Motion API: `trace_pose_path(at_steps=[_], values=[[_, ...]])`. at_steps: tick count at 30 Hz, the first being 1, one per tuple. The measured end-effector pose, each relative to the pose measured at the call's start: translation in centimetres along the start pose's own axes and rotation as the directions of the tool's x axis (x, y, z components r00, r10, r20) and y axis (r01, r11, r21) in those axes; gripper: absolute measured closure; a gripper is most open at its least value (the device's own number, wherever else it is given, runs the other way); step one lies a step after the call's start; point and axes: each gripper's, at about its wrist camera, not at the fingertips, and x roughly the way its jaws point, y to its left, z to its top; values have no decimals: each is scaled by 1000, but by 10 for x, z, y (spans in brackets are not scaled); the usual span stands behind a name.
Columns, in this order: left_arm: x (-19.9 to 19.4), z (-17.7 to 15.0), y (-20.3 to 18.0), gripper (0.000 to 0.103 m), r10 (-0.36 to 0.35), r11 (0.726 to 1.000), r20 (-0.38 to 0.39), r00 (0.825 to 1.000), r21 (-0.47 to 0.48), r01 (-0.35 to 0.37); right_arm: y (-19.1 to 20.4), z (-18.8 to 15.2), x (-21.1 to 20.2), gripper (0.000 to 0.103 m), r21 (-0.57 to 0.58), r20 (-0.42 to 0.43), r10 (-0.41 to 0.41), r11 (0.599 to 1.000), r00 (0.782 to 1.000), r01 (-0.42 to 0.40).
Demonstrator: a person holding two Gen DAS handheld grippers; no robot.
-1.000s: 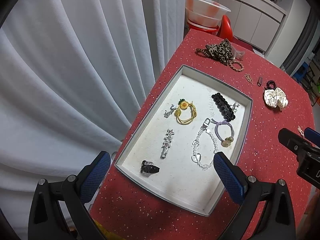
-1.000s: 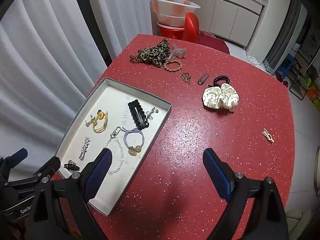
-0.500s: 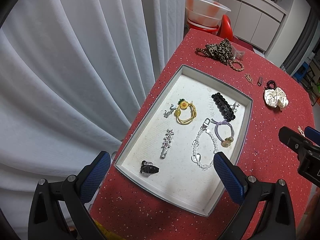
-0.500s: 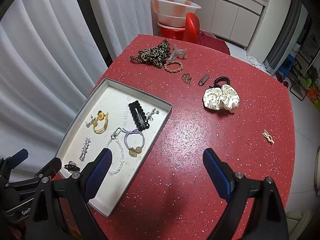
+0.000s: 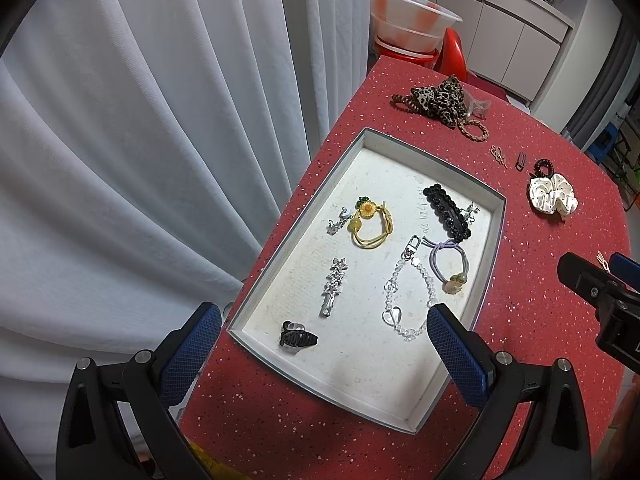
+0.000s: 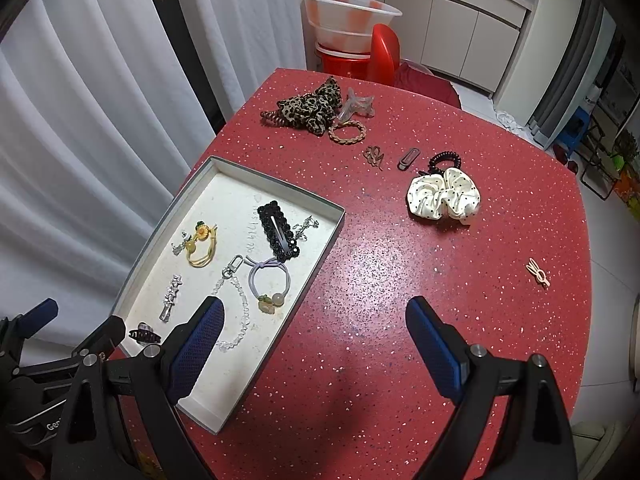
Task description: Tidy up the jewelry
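Left wrist: tray [image 5: 494,240] holds jewelry, claws [image 5: 324,354] agape.

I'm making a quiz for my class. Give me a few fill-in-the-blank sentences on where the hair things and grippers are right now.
1. The purple hair tie lies inside the ____.
2. The white scrunchie lies on the ____ table.
3. Both the left gripper and the right gripper are ____.
4. The leopard scrunchie lies ____ the tray.

Missing words: tray; red; open; outside
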Motion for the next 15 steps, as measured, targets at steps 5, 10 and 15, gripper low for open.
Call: trace_pose_path(at_steps=[5, 10, 15], values=[[1, -1, 0, 0, 2, 1000, -1, 1000, -2, -2, 0, 0, 0, 9, 1, 0, 1, 1000, 1000, -1], [2, -1, 1, 0, 4, 1000, -1, 1000, -2, -4, 0, 0, 0, 9, 1, 0, 2, 1000, 1000, -2], [2, 0, 1, 0, 4, 1000, -1, 1000, -1, -4, 1, 0, 0, 9, 2, 0, 1, 1000, 1000, -1]])
